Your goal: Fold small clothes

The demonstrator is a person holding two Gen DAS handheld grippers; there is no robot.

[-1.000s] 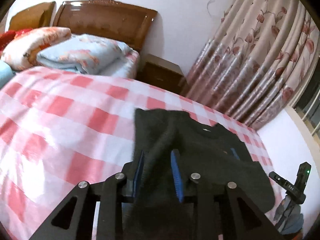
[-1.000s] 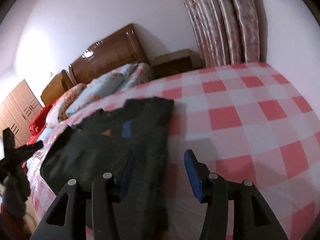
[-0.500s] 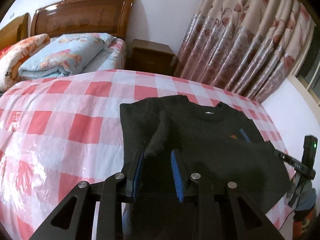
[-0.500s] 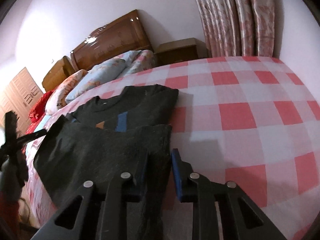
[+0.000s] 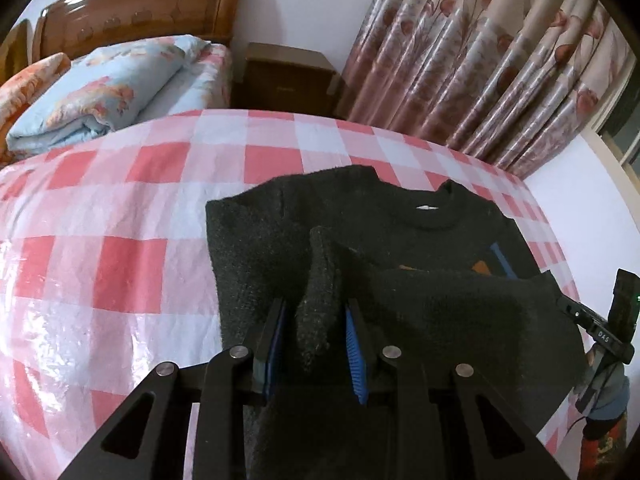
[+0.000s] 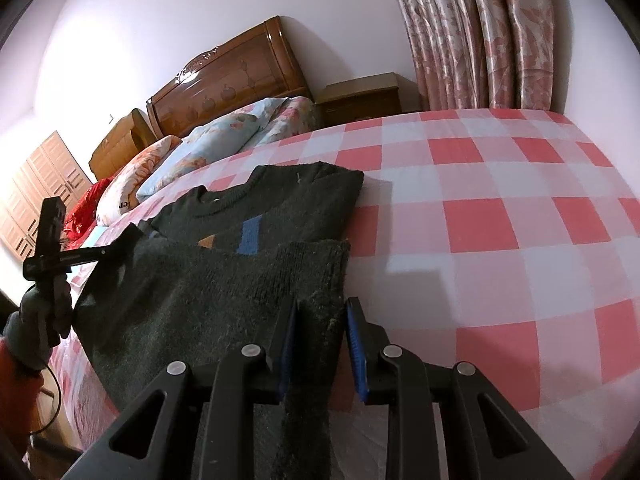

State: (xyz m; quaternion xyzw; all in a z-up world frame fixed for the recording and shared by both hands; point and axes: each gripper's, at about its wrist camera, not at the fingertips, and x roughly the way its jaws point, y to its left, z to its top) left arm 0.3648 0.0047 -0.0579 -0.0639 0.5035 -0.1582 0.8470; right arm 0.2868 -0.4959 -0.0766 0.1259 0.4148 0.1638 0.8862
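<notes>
- Left tongs: blue-padded fingers closed on a bunched corner of the dark charcoal knitted sweater; the fabric rises between the pads in a narrow fold.
- Right tongs: likewise clamped on the sweater, gripping the hem corner, which stands up between the blue pads.
- Sweater lies on the bed with the red-and-white checked plastic-looking cover, just ahead of both tongs. Its lower half is lifted and drawn over the body; the round collar, a blue stripe and an orange patch show beyond the raised edge.
- Left view: the checked cover spreads to the left of the tongs; a folded pale blue floral quilt and a carved wooden headboard sit far ahead-left, a brown wooden nightstand and pink floral curtains far ahead-right.
- Right view: bare checked cover to the right of the tongs.
</notes>
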